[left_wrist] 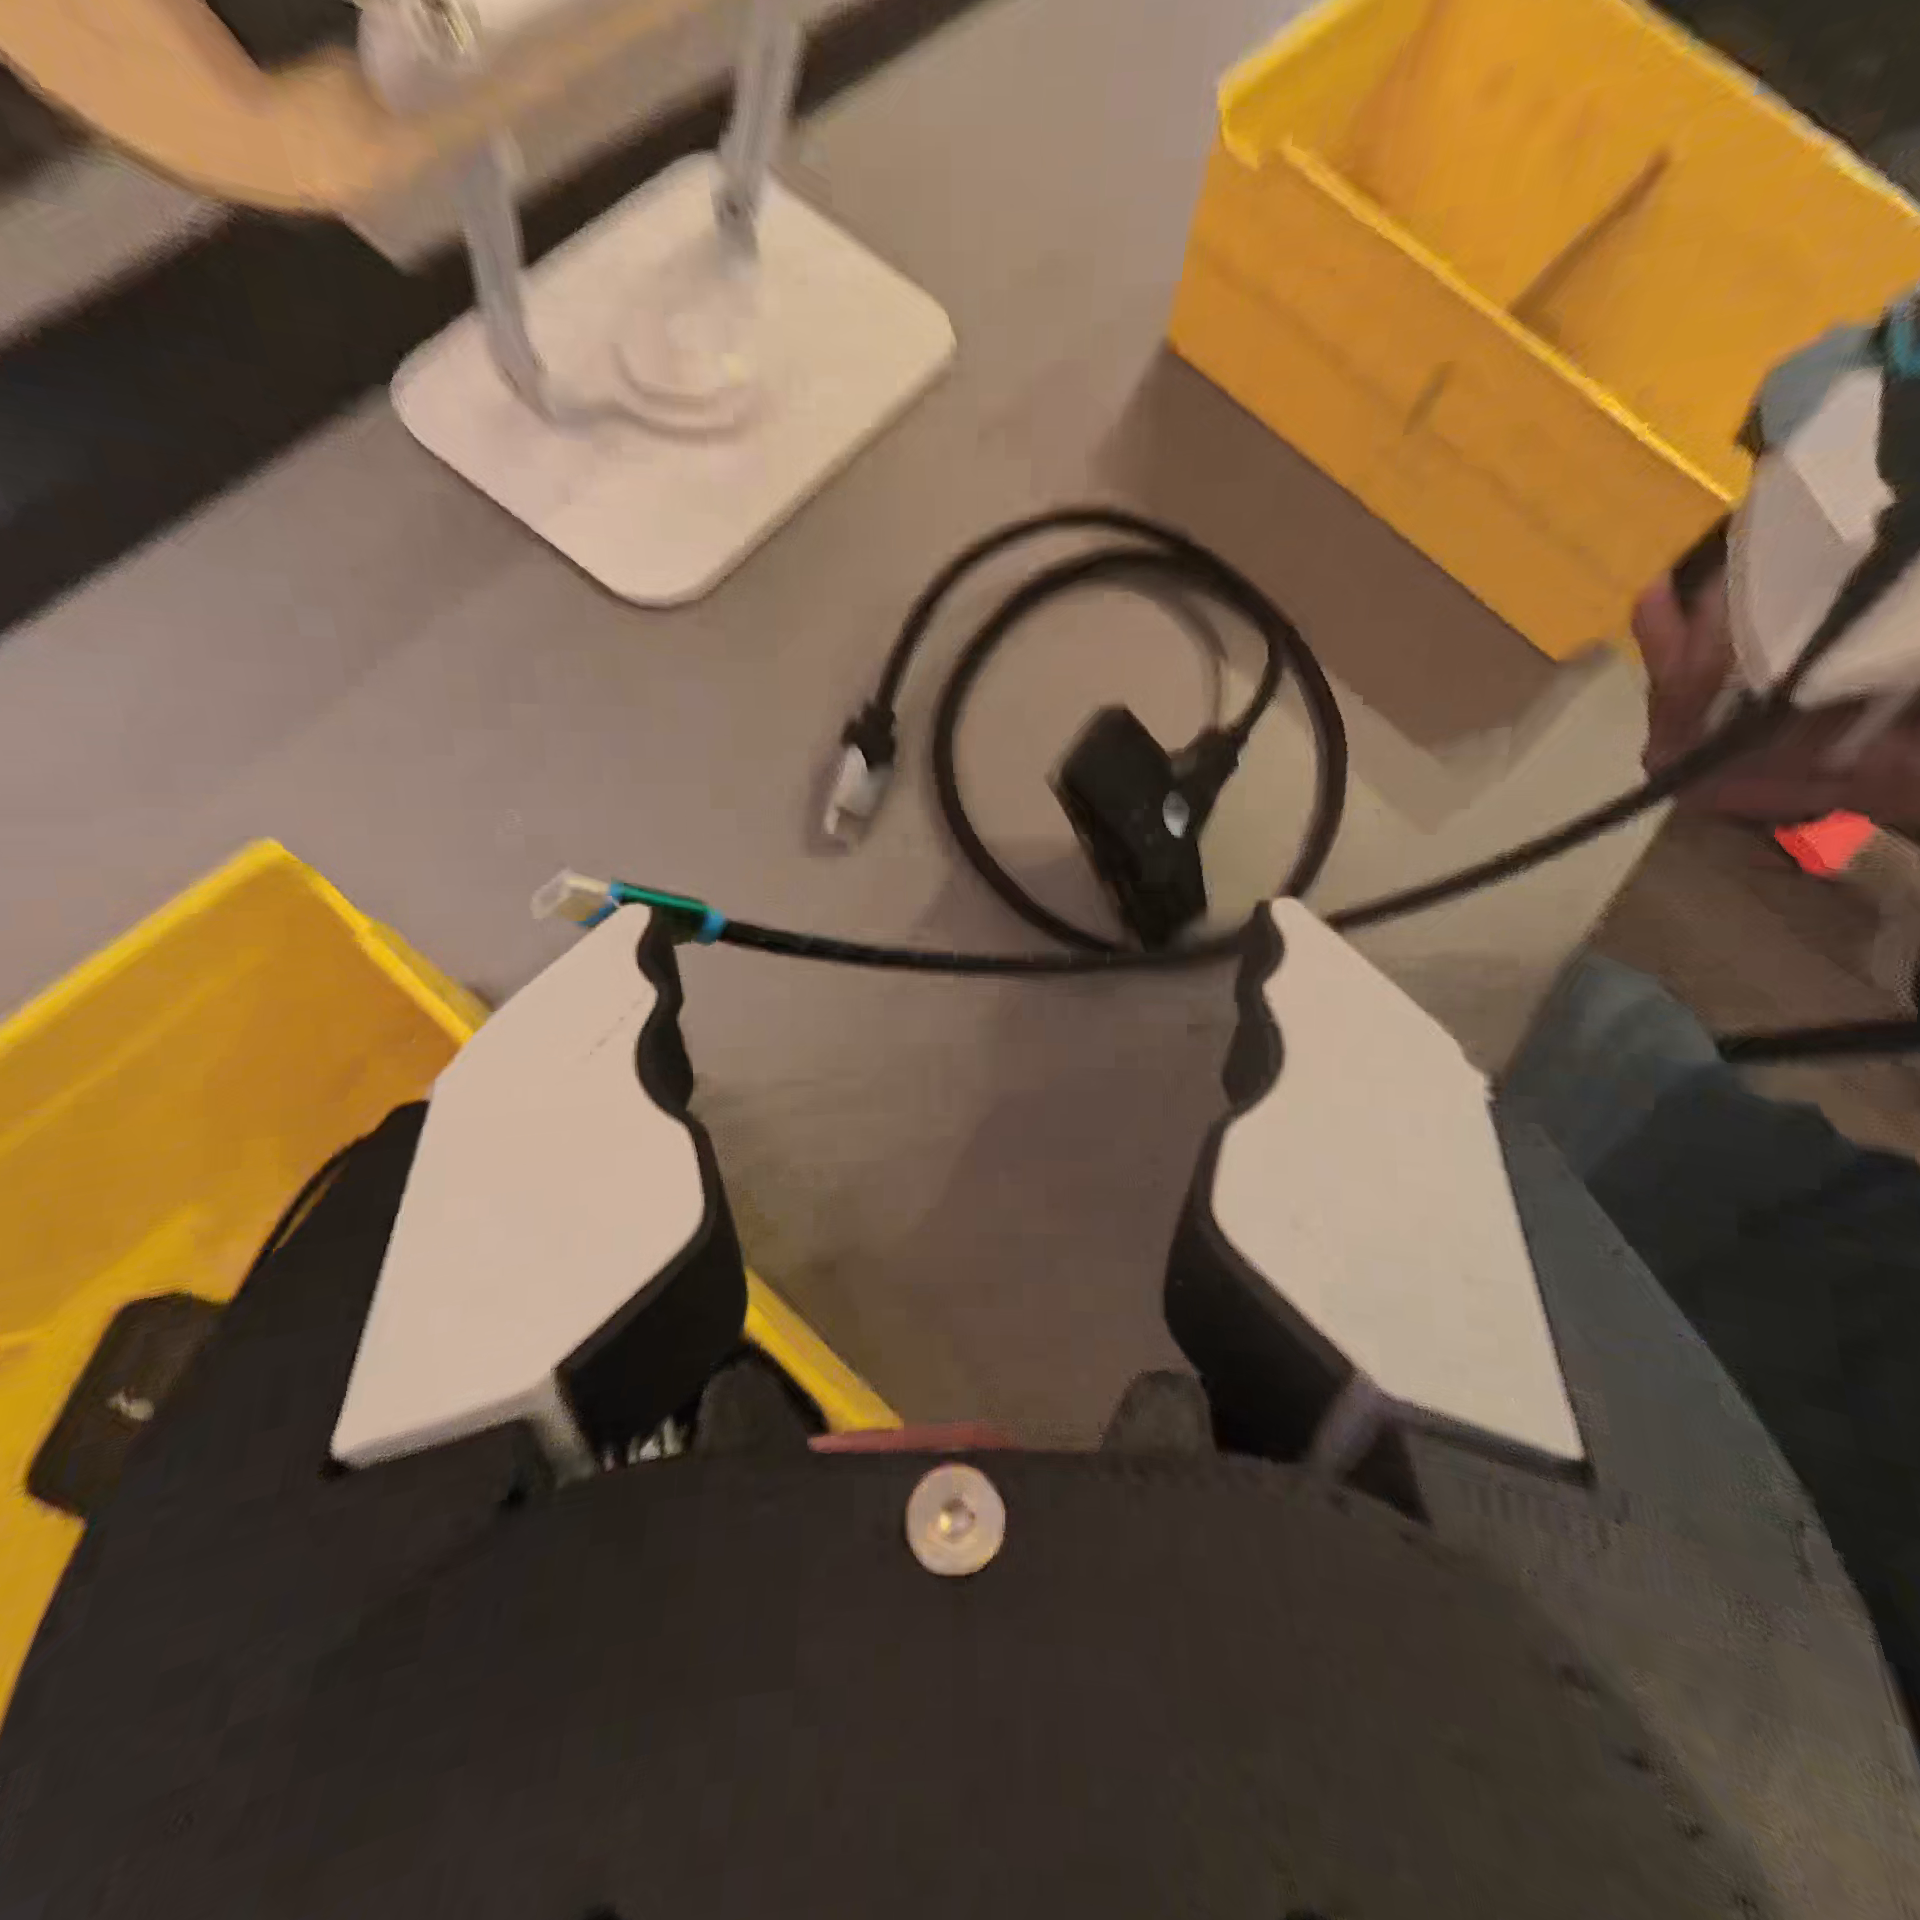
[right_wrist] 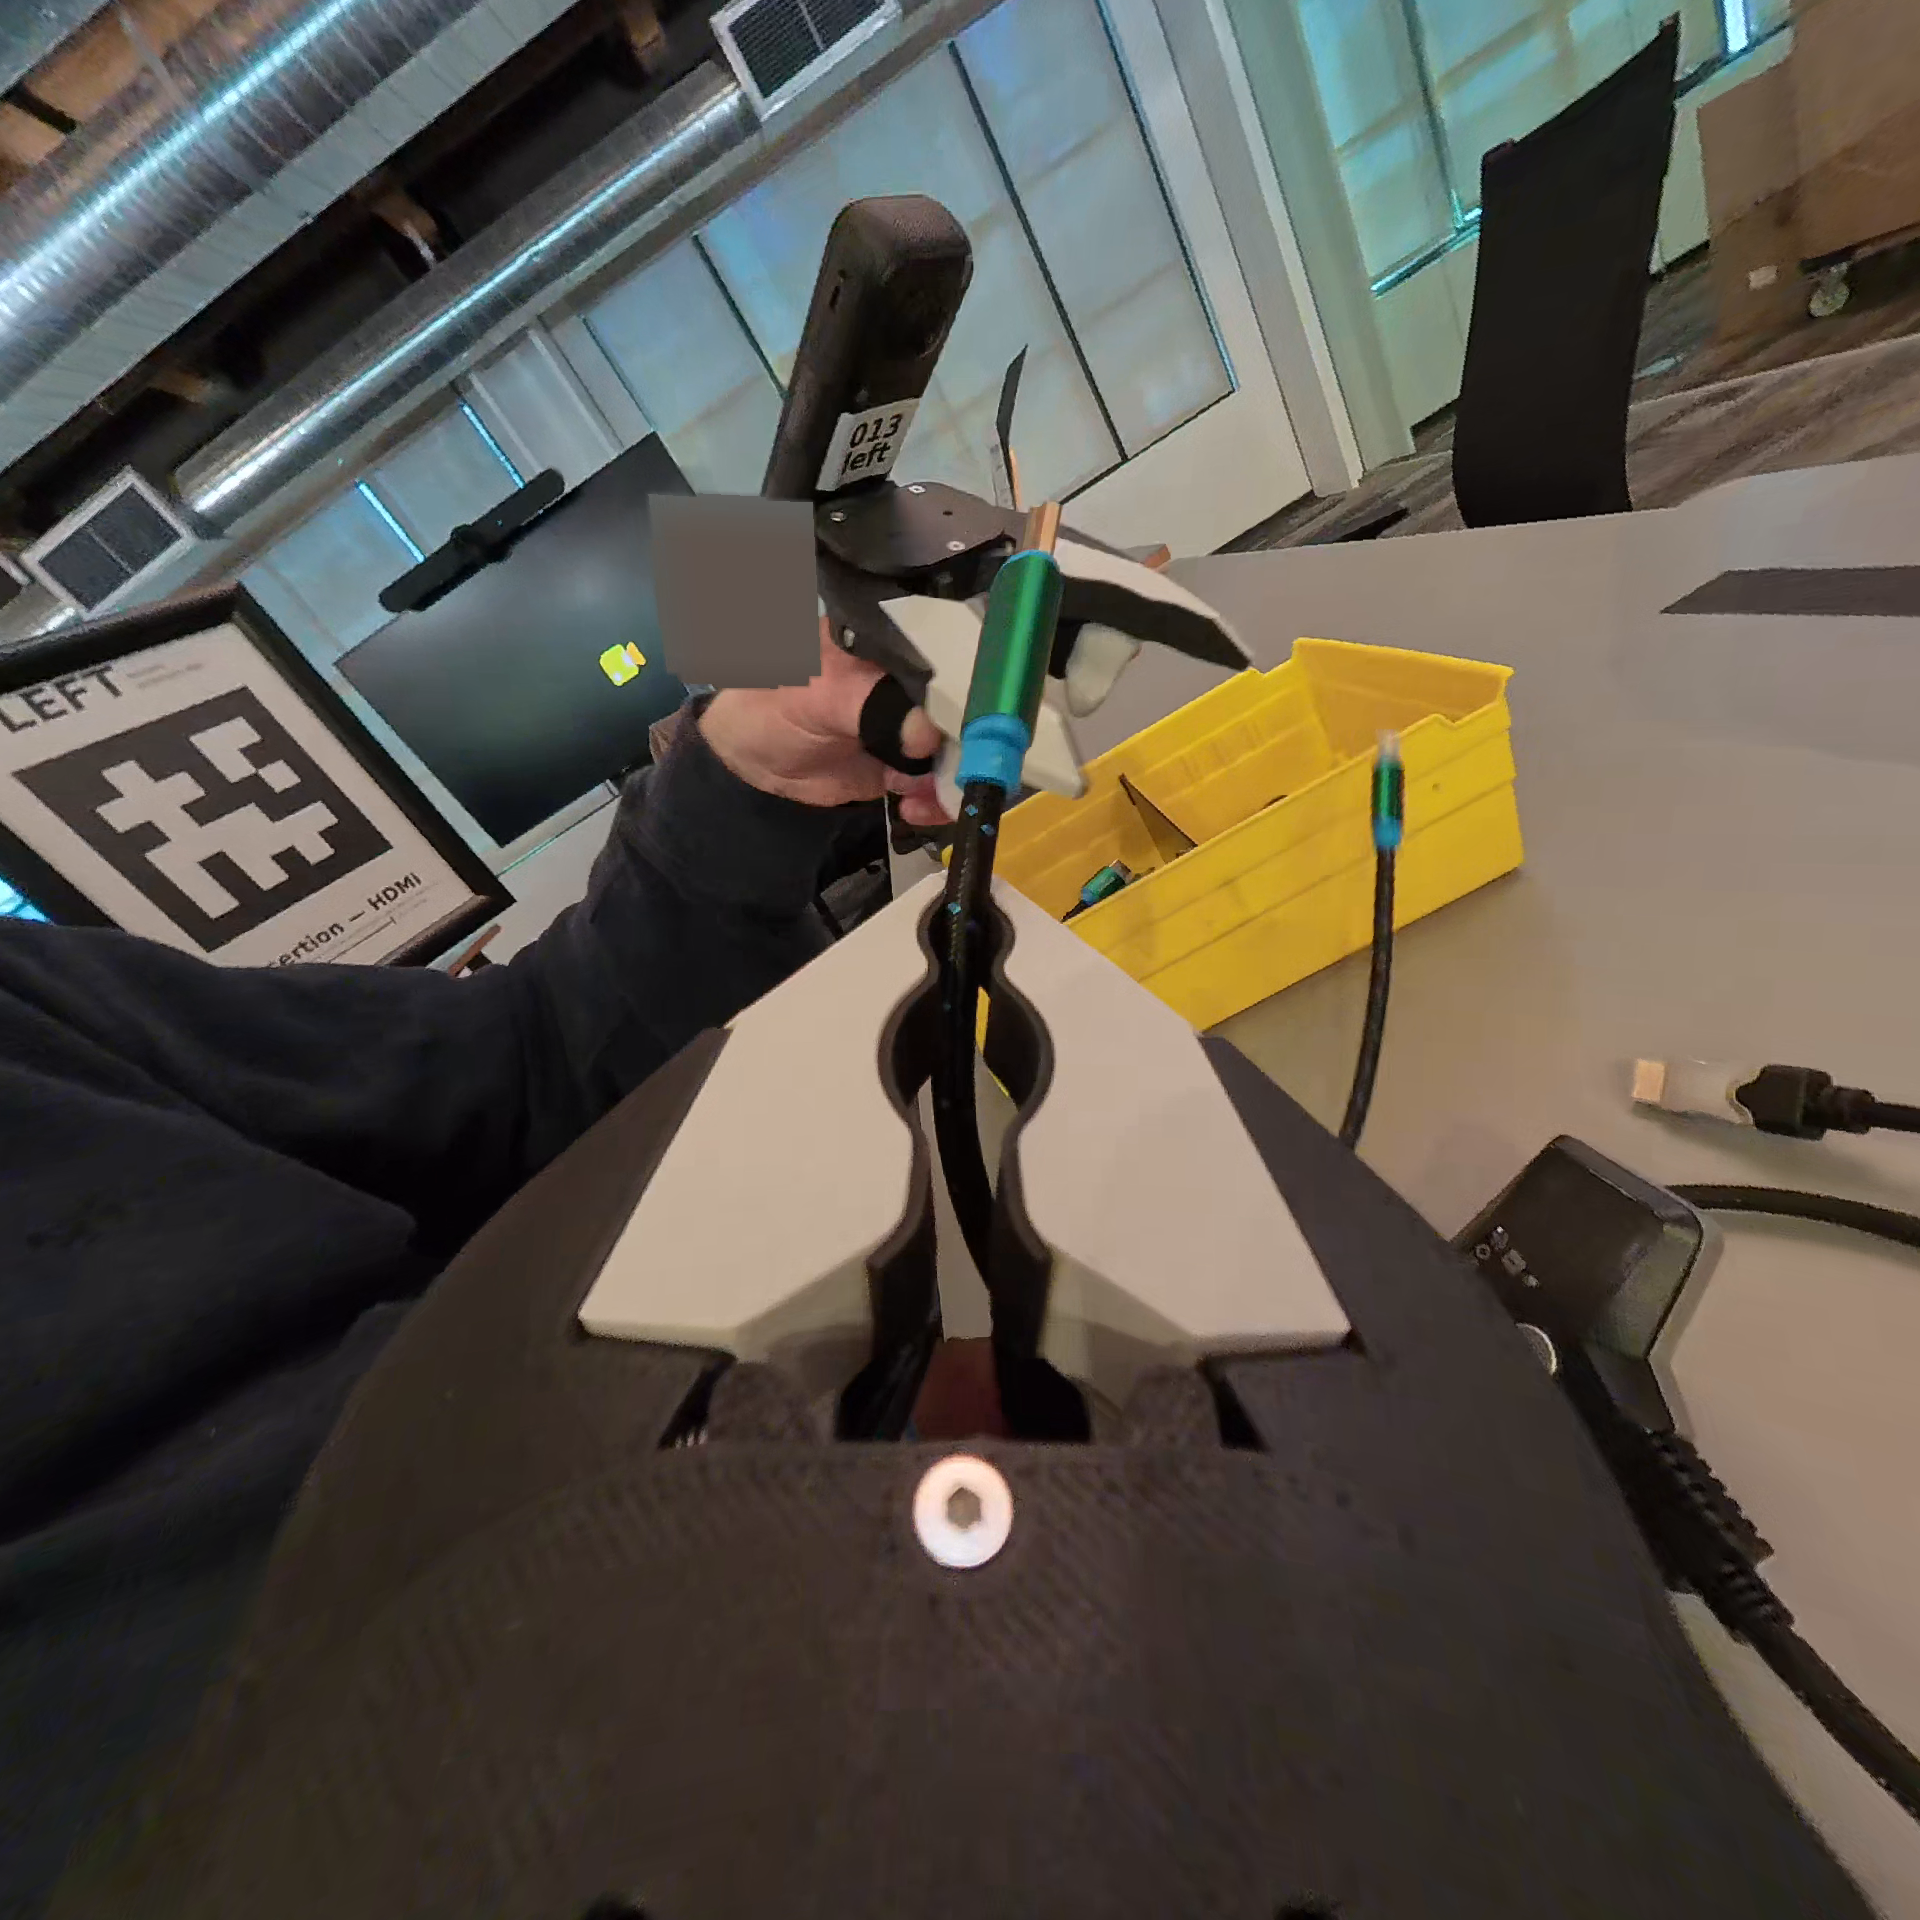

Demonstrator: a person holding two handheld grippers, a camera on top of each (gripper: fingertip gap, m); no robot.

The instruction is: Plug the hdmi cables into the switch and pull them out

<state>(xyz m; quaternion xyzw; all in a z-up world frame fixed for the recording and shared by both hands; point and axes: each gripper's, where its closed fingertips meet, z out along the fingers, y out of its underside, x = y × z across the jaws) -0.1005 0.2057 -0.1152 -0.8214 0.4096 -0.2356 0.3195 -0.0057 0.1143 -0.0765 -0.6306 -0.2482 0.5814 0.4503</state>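
The right tool [right_wrist: 961,914] pinches one braided HDMI cable [right_wrist: 956,1039] below its green plug [right_wrist: 1013,644]. The left tool [left_wrist: 956,935] gapes wide, holding nothing. One black switch [left_wrist: 1127,821] sits mid-frame on the worktop [left_wrist: 416,675], between two yellow bins [left_wrist: 1455,312].

Two hand-held grippers show: the left hand-held gripper [left_wrist: 956,925] at the lower middle of the left wrist view and the right hand-held gripper [right_wrist: 961,914] at the lower middle of the right wrist view. Two yellow bins stand on the bench [left_wrist: 416,707], one bin [left_wrist: 1455,312] at the upper right and another bin [left_wrist: 156,1091] at the lower left. One black switch [left_wrist: 1127,821] lies at the centre. Two green-and-blue plugs can be counted, one plug [right_wrist: 1013,655] at the centre of the right wrist view and a second plug [right_wrist: 1387,800] to its right. One silver plug [left_wrist: 857,779] lies left of the switch. One white stand [left_wrist: 675,416] sits at the upper left.
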